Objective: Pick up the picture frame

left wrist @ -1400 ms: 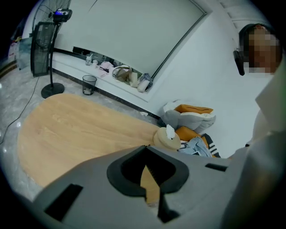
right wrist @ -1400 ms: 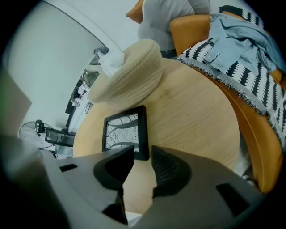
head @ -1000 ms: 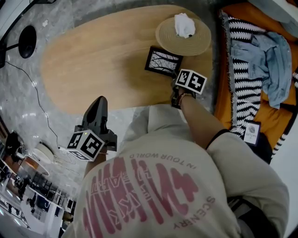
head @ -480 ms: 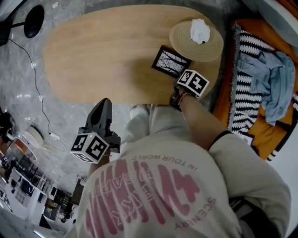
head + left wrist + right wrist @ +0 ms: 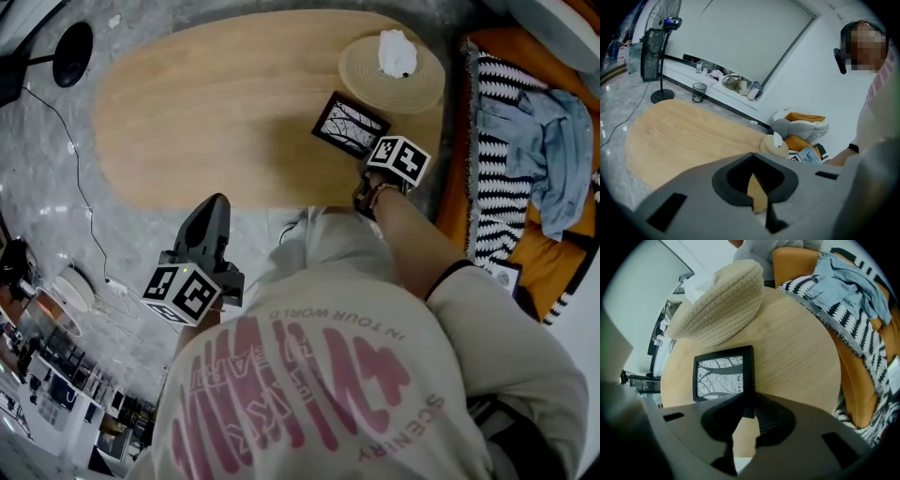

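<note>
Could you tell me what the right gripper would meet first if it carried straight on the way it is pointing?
The picture frame: its near corner seems to sit right at the mouth of the right gripper, whose jaws are apart. The frame lies flat on the table, and the woven tissue holder comes only beyond it.

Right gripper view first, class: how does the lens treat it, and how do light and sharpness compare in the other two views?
Right gripper view: fisheye, with dark rounded corners and the table edge bowed; the frame is sharp, the right gripper close to the lens is soft. Left gripper view: the same bowing, bright even light, no glare. Head view: sharp throughout, soft light.
</note>
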Demonstrator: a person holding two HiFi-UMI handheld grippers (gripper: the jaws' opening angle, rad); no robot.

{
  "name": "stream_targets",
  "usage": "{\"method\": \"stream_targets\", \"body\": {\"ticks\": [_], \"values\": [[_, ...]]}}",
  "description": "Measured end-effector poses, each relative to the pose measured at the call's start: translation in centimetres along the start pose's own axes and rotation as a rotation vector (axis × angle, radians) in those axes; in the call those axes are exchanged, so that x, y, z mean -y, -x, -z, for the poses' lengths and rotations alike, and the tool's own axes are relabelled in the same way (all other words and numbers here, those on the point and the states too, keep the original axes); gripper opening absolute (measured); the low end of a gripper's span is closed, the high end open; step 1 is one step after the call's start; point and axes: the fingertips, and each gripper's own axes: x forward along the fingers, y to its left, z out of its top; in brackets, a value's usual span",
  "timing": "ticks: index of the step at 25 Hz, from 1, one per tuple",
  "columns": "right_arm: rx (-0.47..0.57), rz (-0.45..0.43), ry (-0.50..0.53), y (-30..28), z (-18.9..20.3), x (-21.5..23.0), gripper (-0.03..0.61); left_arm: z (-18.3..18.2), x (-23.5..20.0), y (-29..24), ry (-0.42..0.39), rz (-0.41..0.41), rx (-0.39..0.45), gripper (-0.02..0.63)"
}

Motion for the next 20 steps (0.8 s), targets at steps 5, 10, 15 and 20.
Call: {"method": "stream_targets", "body": {"ticks": [5, 10, 15, 20], "values": [[0.000, -0.006, -0.054, 0.7, 2.1, 1.3, 0.074, 1.5, -0.4, 0.6, -0.043, 0.028, -0.002, 0.004], [-0.006, -0.033, -0.083, 2.0, 5.1, 2.7, 0.074, 3.1, -0.6, 2.6, -0.060, 0.057, 0.007, 0.005], [-0.016, -0.086, -0.090, 2.9, 8.3, 2.9, 0.074, 4.7, -1.2, 4.2, -0.074, 0.062, 0.023, 0.005], [0.007, -0.157, -0.097, 4.2, 11.1, 2.2, 0.074, 6.3, -0.1, 6.3, -0.184, 0.108, 0.041, 0.005]]}}
